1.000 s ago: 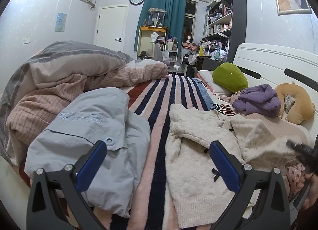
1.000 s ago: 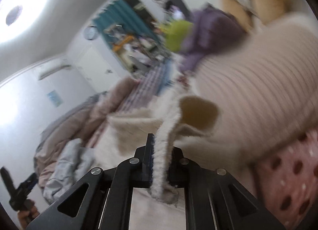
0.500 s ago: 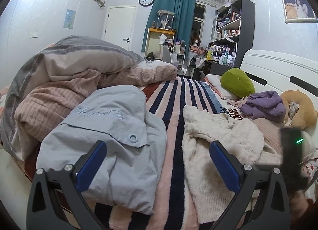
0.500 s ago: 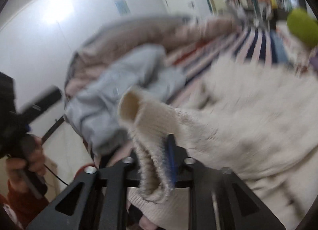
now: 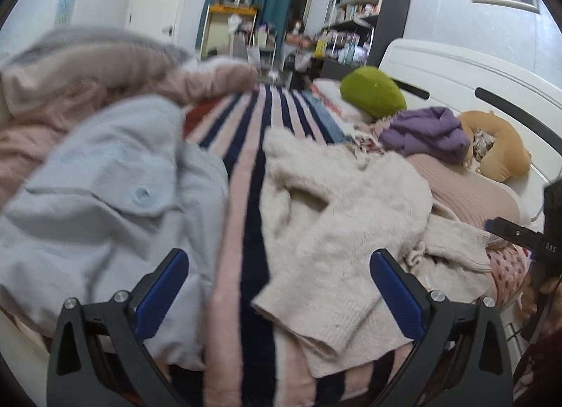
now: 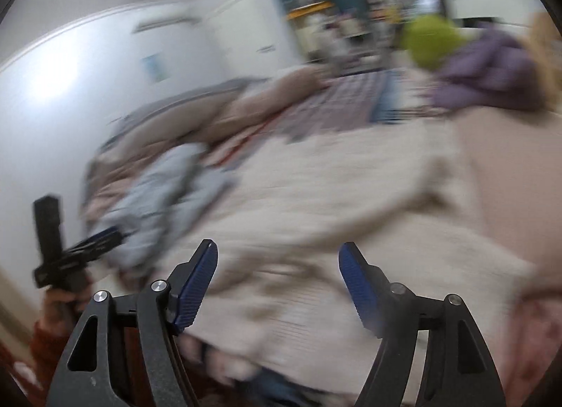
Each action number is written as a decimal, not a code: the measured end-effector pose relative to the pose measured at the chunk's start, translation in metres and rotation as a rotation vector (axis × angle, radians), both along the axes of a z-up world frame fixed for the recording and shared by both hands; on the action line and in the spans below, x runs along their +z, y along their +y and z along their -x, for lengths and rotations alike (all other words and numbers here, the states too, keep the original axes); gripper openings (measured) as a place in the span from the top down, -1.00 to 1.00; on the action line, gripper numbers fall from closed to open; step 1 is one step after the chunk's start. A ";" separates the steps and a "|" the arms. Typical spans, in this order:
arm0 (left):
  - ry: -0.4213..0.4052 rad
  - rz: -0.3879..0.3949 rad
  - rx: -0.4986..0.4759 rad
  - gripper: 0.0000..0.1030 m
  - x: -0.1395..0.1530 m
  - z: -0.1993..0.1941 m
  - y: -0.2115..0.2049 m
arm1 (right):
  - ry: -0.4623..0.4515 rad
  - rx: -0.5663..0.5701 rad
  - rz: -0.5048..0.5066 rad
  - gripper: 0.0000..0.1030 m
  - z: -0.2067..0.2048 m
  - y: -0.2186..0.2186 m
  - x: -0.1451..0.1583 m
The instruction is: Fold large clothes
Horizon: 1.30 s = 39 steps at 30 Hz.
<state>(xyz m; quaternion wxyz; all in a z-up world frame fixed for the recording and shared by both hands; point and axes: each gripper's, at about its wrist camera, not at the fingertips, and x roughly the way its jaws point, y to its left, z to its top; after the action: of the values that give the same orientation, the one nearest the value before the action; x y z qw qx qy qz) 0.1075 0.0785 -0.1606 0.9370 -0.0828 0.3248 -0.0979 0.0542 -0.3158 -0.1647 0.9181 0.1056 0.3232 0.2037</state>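
Right gripper (image 6: 277,280), pinching the cream sweater (image 5: 337,217) a second ago, is opening with nothing clamped; the sleeve lies released at 3 o'clock. Left gripper (image 5: 277,287) hangs spread and empty, so that fold appears placed.

1. The bed (image 5: 456,66) has a white headboard at the right and carries a striped cover (image 5: 253,147) in navy, pink and white.
2. A cream knit sweater (image 5: 337,217) lies crumpled on the cover, right of centre.
3. A pale grey-blue garment (image 5: 105,203) lies on the left, well apart from the sweater.
4. A bunched pink-and-grey duvet (image 5: 87,66) sits behind the garment.
5. Near the headboard lie a green cushion (image 5: 372,91), a purple garment (image 5: 425,133) and a mustard neck pillow (image 5: 505,150).
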 end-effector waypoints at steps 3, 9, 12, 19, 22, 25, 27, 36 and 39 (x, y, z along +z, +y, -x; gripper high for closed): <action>0.052 0.014 -0.012 -0.97 -0.013 -0.010 -0.009 | 0.065 -0.155 0.008 -0.35 0.009 -0.053 -0.023; 0.170 0.029 -0.043 -0.94 -0.042 -0.020 -0.032 | 0.190 -0.198 -0.057 -0.38 0.019 -0.093 -0.071; 0.230 0.046 -0.053 -0.74 -0.056 -0.024 -0.038 | 0.217 -0.143 -0.108 -0.38 0.020 -0.094 -0.085; 0.313 0.173 -0.084 -0.60 -0.091 -0.033 -0.046 | 0.254 0.012 -0.146 0.54 0.009 -0.062 -0.107; 0.309 0.174 -0.102 -0.48 -0.091 -0.036 -0.054 | 0.253 0.029 -0.126 0.85 0.006 -0.051 -0.108; 0.324 0.209 -0.110 -0.02 -0.091 -0.038 -0.056 | 0.252 0.045 -0.151 0.89 0.001 -0.040 -0.106; 0.345 0.256 -0.128 0.38 -0.091 -0.038 -0.057 | 0.228 0.042 -0.124 0.91 0.003 -0.032 -0.100; 0.187 0.235 -0.142 0.63 -0.033 -0.018 -0.069 | 0.056 0.023 -0.142 0.99 0.032 -0.028 -0.042; 0.136 0.265 -0.138 0.65 -0.016 -0.012 -0.063 | 0.031 0.014 -0.121 1.00 0.039 -0.026 -0.033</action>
<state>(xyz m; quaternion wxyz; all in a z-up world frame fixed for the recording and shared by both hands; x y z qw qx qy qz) 0.1198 0.0152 -0.1768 0.8849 -0.1894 0.3766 -0.1983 0.0156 -0.3415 -0.1976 0.9035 0.1616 0.3250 0.2279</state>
